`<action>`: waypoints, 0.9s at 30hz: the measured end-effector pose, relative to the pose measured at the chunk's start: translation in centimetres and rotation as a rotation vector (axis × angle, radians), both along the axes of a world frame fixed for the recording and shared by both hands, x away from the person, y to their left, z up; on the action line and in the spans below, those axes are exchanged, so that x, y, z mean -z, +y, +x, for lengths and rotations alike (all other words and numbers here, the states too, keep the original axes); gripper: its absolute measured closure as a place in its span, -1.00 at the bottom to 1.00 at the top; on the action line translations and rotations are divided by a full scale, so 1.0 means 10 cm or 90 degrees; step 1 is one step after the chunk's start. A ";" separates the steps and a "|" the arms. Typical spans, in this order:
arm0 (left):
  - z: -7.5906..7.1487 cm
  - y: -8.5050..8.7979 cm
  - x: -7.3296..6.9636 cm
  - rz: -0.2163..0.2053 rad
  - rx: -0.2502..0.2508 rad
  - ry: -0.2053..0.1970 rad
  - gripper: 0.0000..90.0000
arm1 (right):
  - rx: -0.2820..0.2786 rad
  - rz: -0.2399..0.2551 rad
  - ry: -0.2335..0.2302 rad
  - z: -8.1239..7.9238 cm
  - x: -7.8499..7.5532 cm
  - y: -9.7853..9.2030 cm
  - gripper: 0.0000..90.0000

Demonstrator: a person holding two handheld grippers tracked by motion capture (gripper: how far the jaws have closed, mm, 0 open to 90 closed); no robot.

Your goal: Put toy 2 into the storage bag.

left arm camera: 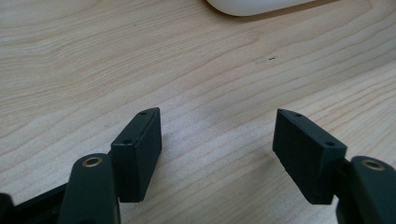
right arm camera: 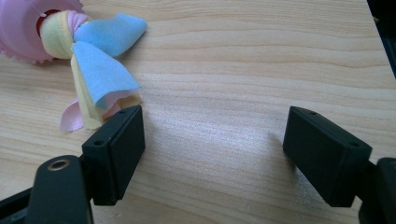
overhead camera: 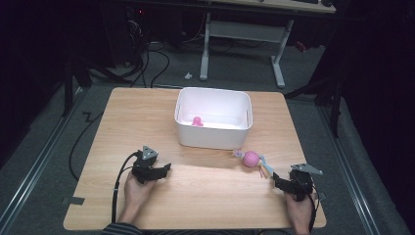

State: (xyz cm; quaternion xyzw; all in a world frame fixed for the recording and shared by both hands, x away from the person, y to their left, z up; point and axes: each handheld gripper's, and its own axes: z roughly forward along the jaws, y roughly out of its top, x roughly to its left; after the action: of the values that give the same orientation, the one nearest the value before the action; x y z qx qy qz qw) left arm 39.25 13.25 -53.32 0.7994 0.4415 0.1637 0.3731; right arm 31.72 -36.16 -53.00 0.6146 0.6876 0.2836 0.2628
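both grippers, left gripper and right gripper, have wide open jaws holding nothing, with the pink ball toy just beside the right one

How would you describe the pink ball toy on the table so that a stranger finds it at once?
Start at the white plastic bin on the wooden table. Just in front of its right corner lies the round pink ball toy, near the right gripper. Unlike the small pink toy inside the bin, it trails blue and yellow cloth strips.

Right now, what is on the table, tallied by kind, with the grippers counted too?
White bins: 1
Pink ball toys with cloth tails: 1
Small pink toys inside the bin: 1
Handheld grippers: 2, left gripper and right gripper, both open and holding nothing
Total: 5
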 end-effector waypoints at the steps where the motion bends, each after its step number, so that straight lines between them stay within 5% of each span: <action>1: 0.00 0.00 0.00 0.001 0.000 -0.003 -0.27 | -0.001 -0.001 0.002 0.00 0.00 0.00 -0.54; 10: 0.02 0.01 0.02 0.000 -0.002 -0.012 -0.28 | -0.038 -0.001 0.002 0.04 0.00 0.00 -0.57; 17: 0.00 -0.04 0.02 0.027 -0.001 -0.020 -0.33 | -0.052 -0.007 0.022 0.01 -0.04 0.02 -0.51; 27: 0.00 -0.04 0.02 0.029 -0.001 -0.019 -0.37 | -0.075 -0.020 -0.004 -0.17 -0.26 0.06 -0.34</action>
State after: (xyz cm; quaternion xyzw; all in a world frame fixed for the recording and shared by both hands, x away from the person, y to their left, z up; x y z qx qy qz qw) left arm 39.26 12.89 -53.54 0.8048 0.4330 0.1860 0.3608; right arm 30.00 -35.52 -50.38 0.5679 0.7262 0.2896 0.2574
